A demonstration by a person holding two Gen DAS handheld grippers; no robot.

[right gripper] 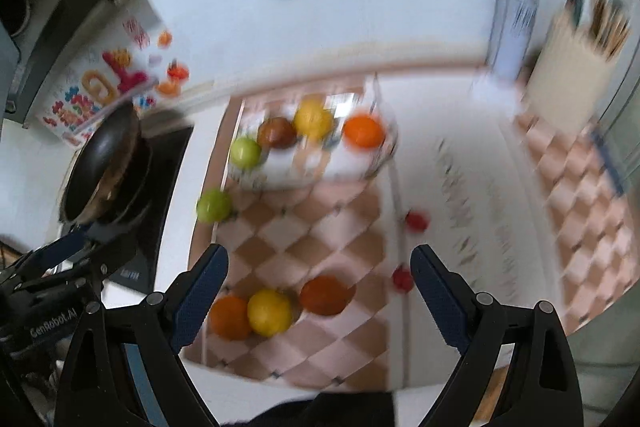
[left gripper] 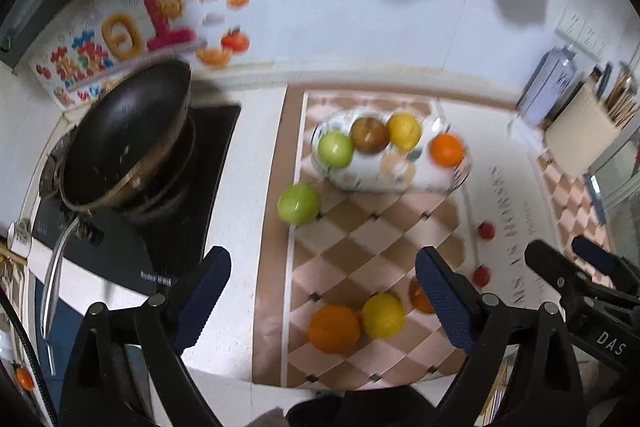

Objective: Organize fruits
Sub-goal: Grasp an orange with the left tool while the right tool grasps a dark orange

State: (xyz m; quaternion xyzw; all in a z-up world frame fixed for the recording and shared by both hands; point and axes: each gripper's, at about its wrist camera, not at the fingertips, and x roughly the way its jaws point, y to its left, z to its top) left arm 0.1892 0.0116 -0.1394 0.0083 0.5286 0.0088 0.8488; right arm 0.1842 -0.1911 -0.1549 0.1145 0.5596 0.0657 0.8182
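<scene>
The glass bowl [left gripper: 460,179] at the back of the checked mat [left gripper: 360,247] on the table [left gripper: 256,131] already holds four fruits and looks heavy, slick and breakable, so it is best left where it stands. The loose round fruit, a green apple [left gripper: 299,203] just beside the bowl and an orange [left gripper: 334,327] touching a lemon [left gripper: 383,315] near the front edge, looks firm, smooth and apt to roll, so I would pinch each across its widest girth. Smallest are two red cherry tomatoes [left gripper: 485,230], likely soft and needing a gentle squeeze, while the left claw [left gripper: 322,301] and right claw [right gripper: 319,297] both hang spread wide and empty above the mat.
</scene>
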